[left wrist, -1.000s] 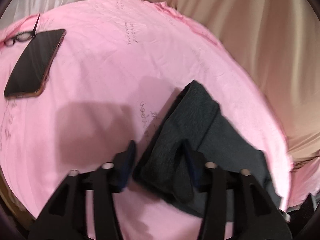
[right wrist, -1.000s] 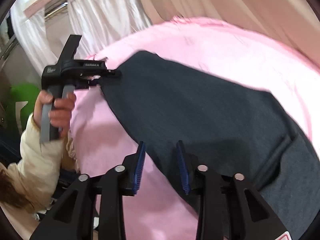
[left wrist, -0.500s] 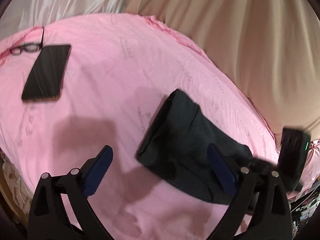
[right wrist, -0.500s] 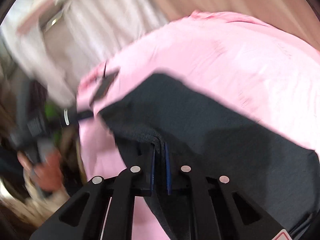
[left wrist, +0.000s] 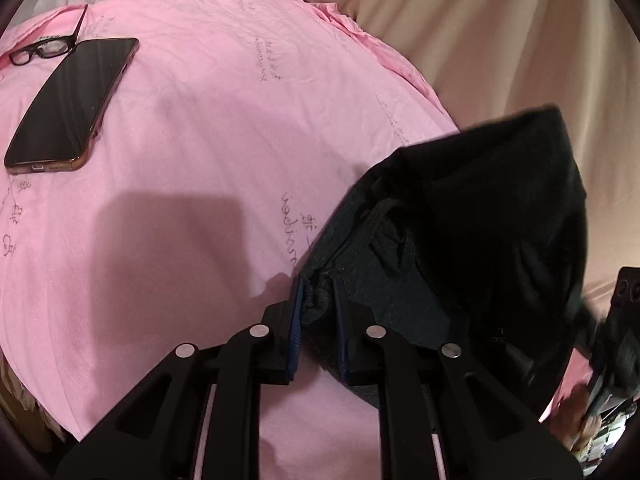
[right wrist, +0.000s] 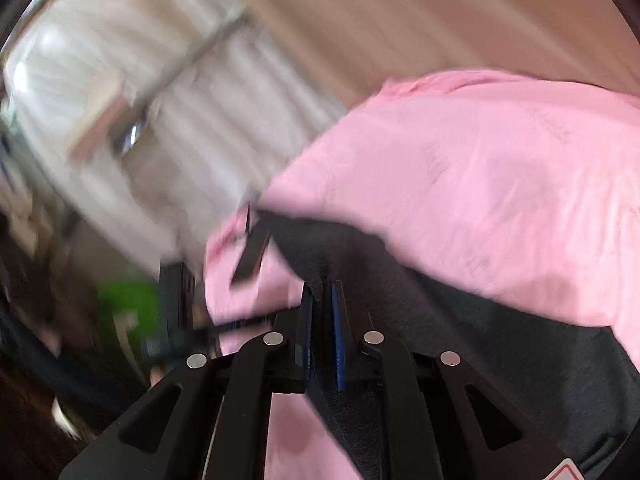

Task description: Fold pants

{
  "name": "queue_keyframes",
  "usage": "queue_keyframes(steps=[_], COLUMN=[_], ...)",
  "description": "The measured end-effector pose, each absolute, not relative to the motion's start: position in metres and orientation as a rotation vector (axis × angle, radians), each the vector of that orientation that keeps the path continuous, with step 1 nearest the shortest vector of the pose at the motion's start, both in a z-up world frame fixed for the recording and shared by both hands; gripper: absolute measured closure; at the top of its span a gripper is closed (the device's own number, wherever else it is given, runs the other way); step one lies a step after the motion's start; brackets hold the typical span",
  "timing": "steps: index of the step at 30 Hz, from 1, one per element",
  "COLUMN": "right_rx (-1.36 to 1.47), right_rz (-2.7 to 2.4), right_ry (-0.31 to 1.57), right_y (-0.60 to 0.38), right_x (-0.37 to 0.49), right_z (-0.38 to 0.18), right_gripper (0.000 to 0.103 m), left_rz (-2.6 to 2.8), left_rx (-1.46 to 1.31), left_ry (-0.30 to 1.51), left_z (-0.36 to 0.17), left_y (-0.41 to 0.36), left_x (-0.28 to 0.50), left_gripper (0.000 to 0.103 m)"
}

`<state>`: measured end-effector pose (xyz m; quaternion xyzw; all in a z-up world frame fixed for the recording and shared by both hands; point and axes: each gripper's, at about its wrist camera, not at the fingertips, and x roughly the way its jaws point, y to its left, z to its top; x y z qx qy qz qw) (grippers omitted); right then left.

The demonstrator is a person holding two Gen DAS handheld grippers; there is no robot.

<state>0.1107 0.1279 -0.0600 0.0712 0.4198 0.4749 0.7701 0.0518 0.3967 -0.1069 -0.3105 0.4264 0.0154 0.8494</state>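
Dark grey pants (left wrist: 460, 248) lie on a pink sheet (left wrist: 200, 160) and rise up on the right in the left wrist view. My left gripper (left wrist: 318, 304) is shut on a bunched edge of the pants near its drawstring. In the blurred right wrist view my right gripper (right wrist: 322, 304) is shut on another edge of the pants (right wrist: 480, 340), which hang lifted over the pink sheet (right wrist: 480, 180). The right hand-held gripper shows at the far right of the left wrist view (left wrist: 616, 352).
A black phone (left wrist: 72, 100) and black glasses (left wrist: 44, 50) lie on the sheet at the far left. Beige curtains (left wrist: 500, 40) hang behind the bed. The bed edge runs along the right. White curtains (right wrist: 120, 140) and a green object (right wrist: 124, 300) show in the blurred right view.
My left gripper opened wide, then shut on the pants edge. My right gripper shut on the pants and lifted them; the cloth has risen up off the sheet on the right.
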Motion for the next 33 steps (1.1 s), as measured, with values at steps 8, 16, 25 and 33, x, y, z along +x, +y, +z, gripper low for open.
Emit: queue_keyframes(steps=[8, 16, 25, 33], right_rx=[-0.095, -0.065, 0.164, 0.349], right_rz=[1.05, 0.931, 0.715, 0.416], right_ry=[0.995, 1.026, 0.847, 0.766], right_y=[0.18, 0.197, 0.071, -0.077], right_x=[0.08, 0.105, 0.064, 0.017], right_z=[-0.095, -0.119, -0.082, -0.081], right_gripper=[0.074, 0.074, 0.06, 0.054], left_rz=[0.025, -0.034, 0.083, 0.066], left_rx=[-0.714, -0.704, -0.673, -0.507], left_ry=[0.839, 0.772, 0.841, 0.727], left_z=[-0.106, -0.086, -0.113, -0.041], left_y=[0.414, 0.39, 0.367, 0.317], left_x=[0.024, 0.015, 0.037, 0.027], left_gripper=[0.049, 0.005, 0.052, 0.087])
